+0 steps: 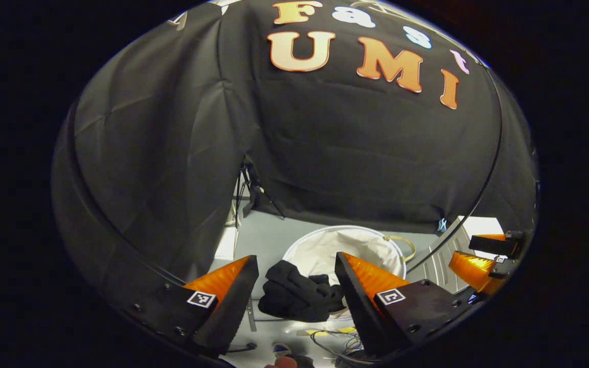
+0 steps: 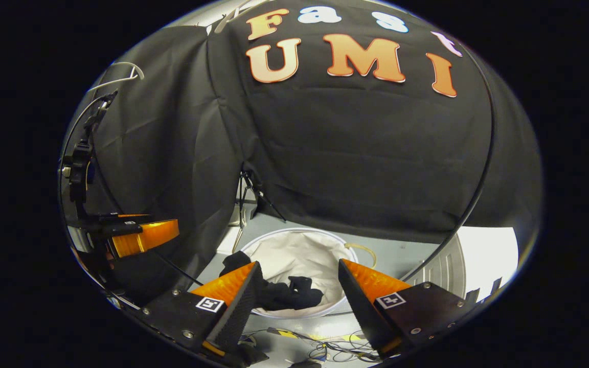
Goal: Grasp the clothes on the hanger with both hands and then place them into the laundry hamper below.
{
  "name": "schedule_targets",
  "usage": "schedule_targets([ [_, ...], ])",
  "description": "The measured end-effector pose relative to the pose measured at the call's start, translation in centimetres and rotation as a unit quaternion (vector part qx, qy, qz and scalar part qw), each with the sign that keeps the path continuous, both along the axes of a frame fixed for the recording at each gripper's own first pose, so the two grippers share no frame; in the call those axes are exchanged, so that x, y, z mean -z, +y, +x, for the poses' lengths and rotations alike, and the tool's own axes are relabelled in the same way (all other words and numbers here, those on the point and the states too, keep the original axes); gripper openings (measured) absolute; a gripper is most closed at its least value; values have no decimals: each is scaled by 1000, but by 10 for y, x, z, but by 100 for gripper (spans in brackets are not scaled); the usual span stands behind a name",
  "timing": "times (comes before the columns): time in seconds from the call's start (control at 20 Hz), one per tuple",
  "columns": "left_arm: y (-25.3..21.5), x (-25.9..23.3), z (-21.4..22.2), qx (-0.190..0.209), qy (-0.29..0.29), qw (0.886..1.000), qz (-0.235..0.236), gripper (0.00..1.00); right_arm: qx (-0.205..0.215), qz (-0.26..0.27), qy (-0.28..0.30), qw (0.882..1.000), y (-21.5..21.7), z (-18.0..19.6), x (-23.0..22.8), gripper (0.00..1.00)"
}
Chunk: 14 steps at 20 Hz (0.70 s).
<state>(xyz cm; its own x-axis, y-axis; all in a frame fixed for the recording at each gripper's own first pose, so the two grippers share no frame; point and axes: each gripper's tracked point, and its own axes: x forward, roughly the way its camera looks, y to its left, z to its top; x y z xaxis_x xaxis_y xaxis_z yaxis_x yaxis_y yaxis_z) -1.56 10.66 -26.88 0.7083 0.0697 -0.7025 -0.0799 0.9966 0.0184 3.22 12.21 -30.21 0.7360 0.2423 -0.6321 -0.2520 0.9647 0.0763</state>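
Note:
The black clothes (image 1: 297, 296) lie bunched over the near rim of the round white laundry hamper (image 1: 371, 245), partly inside it and partly hanging outside. My left gripper (image 1: 295, 258) is open above them, with nothing between its fingers. The right gripper (image 1: 471, 253) shows at the far right edge. In the right gripper view the same black clothes (image 2: 281, 294) rest on the hamper's (image 2: 299, 253) near-left rim. My right gripper (image 2: 299, 265) stands open over them, holding nothing. The left gripper (image 2: 164, 225) hovers at the left, open. A bare white hanger (image 2: 120, 71) hangs at the upper left.
Loose cables and yellow tape (image 2: 320, 347) lie on the grey floor in front of the hamper. A dark tripod (image 2: 253, 191) stands at the back by the cloth wall. A ribbed white panel (image 2: 450, 266) lies to the right. A thin black curved rod (image 2: 478, 189) arcs down the right.

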Motion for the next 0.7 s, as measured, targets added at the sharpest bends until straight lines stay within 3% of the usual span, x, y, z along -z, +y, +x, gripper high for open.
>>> schedule_targets([
  [0.2,-6,-53,-2,-16,-53,998,-9,96,17,10,-47,999,-21,-3,-57,92],
  [0.4,-13,-110,1,-5,-111,994,1,98,36,11,-109,993,-46,-1,-118,92],
  [0.55,-14,-164,5,3,-174,985,16,98,48,7,-159,986,-63,-2,-164,92],
  [0.7,-30,-202,5,-1,-218,976,-12,98,60,16,-199,978,-77,-3,-205,92],
])
